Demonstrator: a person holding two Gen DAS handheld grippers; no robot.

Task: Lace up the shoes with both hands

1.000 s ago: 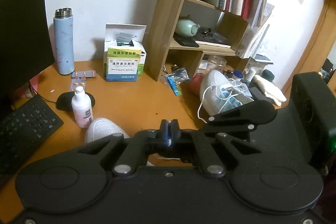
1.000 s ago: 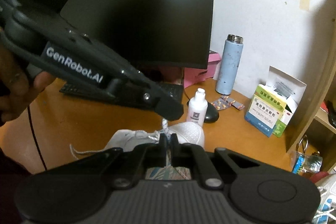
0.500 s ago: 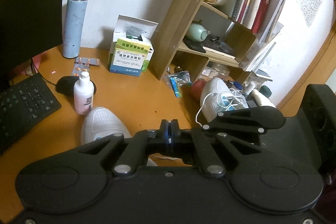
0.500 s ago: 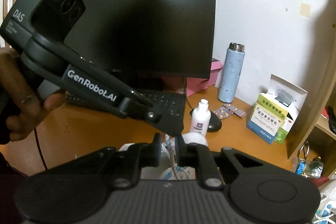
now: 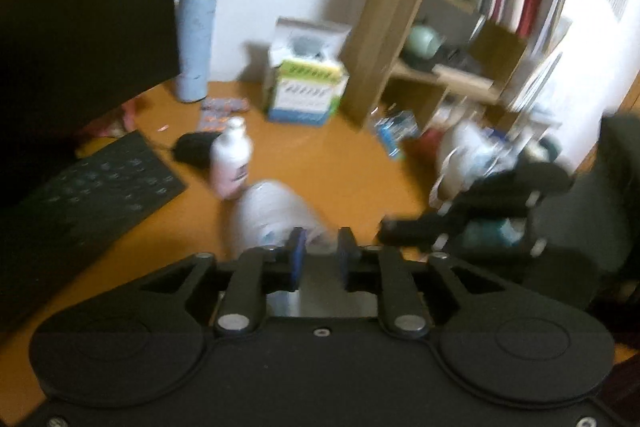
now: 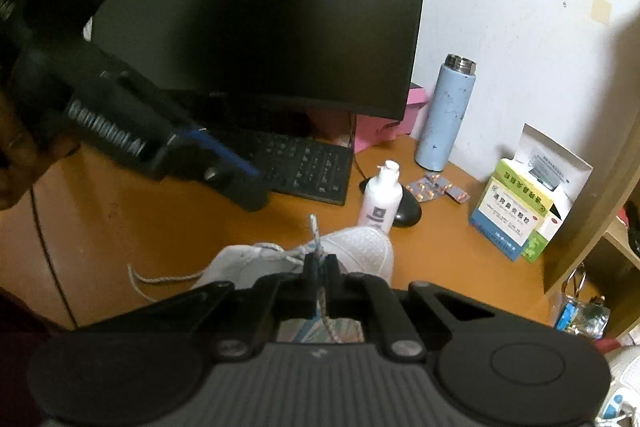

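Right gripper (image 6: 320, 263): clenched on white lace (image 6: 315, 231), above white shoe (image 6: 360, 247). Left gripper (image 5: 322, 247): opening, nothing between jaws.

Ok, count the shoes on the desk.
2. One white shoe lies in front of both grippers, its lace pinched in the right gripper. A second white shoe, blurred, sits by the wooden shelf. Others may be hidden.

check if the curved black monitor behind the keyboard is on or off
Off, or at least blank: the curved black monitor shows a uniformly dark screen in the right wrist view, with only a faint glare near its top edge.
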